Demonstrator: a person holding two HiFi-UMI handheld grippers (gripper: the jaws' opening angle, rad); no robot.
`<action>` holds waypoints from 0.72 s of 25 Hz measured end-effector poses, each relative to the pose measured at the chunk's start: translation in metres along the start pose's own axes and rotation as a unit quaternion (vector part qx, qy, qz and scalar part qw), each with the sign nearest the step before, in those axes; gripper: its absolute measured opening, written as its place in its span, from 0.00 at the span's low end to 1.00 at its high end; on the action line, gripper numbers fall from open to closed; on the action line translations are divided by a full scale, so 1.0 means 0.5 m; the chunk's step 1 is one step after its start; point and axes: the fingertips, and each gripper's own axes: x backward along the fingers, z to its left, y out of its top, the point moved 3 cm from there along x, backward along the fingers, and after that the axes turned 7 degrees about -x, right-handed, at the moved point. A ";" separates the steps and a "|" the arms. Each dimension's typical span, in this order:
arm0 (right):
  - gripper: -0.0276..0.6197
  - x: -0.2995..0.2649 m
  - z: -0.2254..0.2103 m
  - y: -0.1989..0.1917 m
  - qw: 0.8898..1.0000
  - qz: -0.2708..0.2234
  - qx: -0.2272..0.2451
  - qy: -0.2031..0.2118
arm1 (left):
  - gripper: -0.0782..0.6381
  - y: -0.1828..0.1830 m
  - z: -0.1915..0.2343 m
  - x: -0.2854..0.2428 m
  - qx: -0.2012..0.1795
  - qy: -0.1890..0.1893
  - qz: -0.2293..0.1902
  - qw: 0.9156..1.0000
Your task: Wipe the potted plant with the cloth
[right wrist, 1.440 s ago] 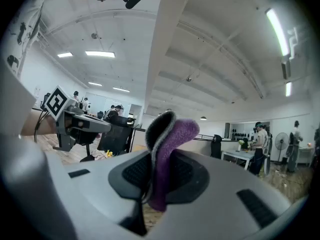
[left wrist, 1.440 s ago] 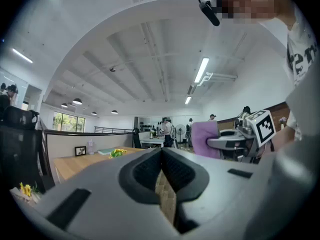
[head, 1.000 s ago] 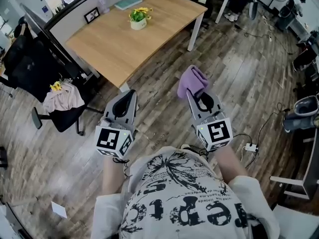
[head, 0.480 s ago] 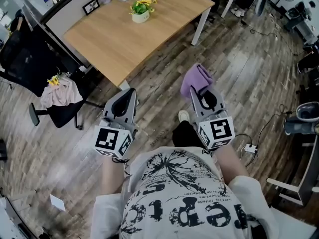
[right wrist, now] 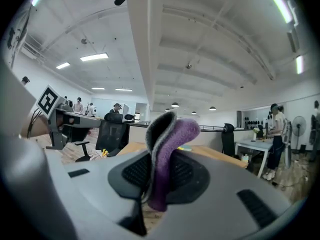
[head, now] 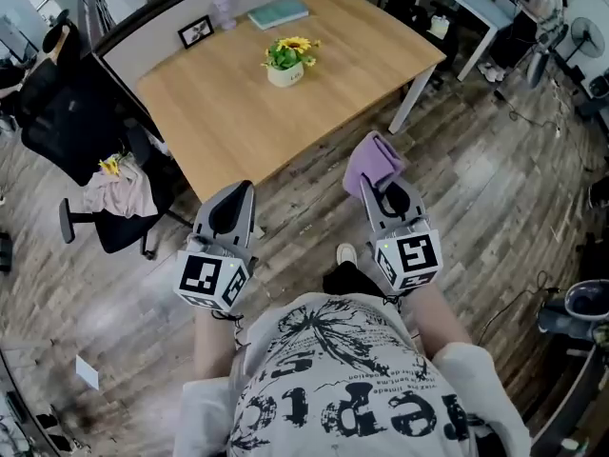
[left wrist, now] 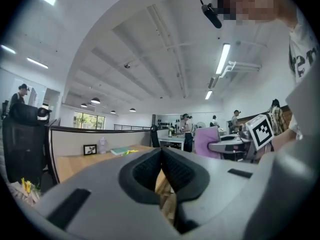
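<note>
The potted plant (head: 286, 60), yellow flowers in a white pot, stands near the far side of the wooden table (head: 228, 112). My right gripper (head: 369, 181) is shut on a folded purple cloth (head: 371, 160) (right wrist: 167, 149), held over the floor just short of the table's near edge. My left gripper (head: 242, 187) is shut and holds nothing, its tips close to the table's near edge. In the left gripper view the jaws (left wrist: 161, 156) meet with no gap. The plant is far ahead of both grippers.
On the table's far edge are a framed picture (head: 196, 32), a teal book (head: 278, 12) and a pale bottle (head: 224, 9). A black chair (head: 90, 150) draped with clothing stands left of the table. A white desk (head: 476, 3) and floor cables lie to the right.
Both grippers have moved forward toward the table, and the table and plant now sit closer and lower in the head view. The cloth stays gripped in the right gripper.
</note>
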 end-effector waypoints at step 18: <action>0.15 -0.355 -0.396 0.002 0.992 0.063 0.010 0.111 | 0.11 -0.029 0.023 -0.435 0.039 0.111 0.052 0.992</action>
